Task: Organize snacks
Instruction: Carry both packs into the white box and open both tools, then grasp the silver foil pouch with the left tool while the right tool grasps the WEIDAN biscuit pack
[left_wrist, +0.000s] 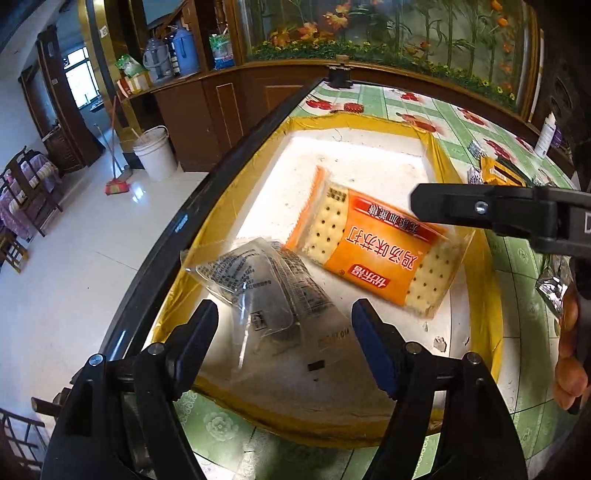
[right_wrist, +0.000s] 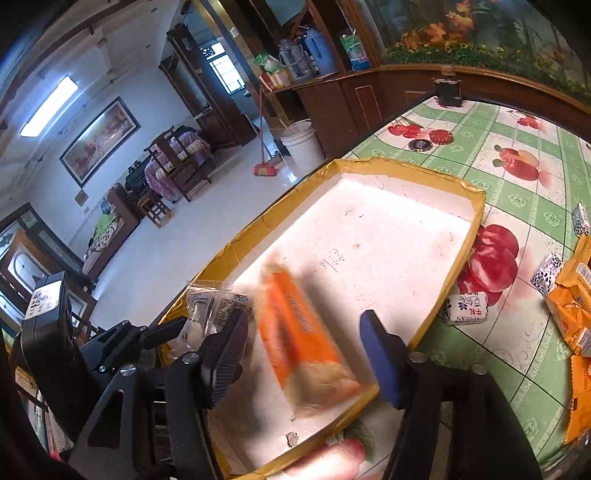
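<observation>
A shallow white tray with a yellow taped rim (left_wrist: 476, 258) sits on the table; it also shows in the right wrist view (right_wrist: 476, 206). In it lie an orange cracker packet (left_wrist: 373, 251) and a clear wrapped snack (left_wrist: 266, 295). My left gripper (left_wrist: 284, 347) is open just above the clear snack. My right gripper (right_wrist: 306, 354) is open over the tray's near end, with the orange packet (right_wrist: 303, 339) blurred between its fingers. The clear snack (right_wrist: 210, 306) lies by the left gripper's fingers. The right gripper's finger (left_wrist: 480, 210) reaches over the orange packet in the left wrist view.
Loose snacks lie on the fruit-print tablecloth right of the tray: small patterned packets (right_wrist: 467, 308) and orange packets (right_wrist: 572, 306). A small black object (left_wrist: 340, 75) stands at the table's far end. The table's dark left edge (left_wrist: 177, 229) drops to the floor, with a white bucket (left_wrist: 155, 153) beyond.
</observation>
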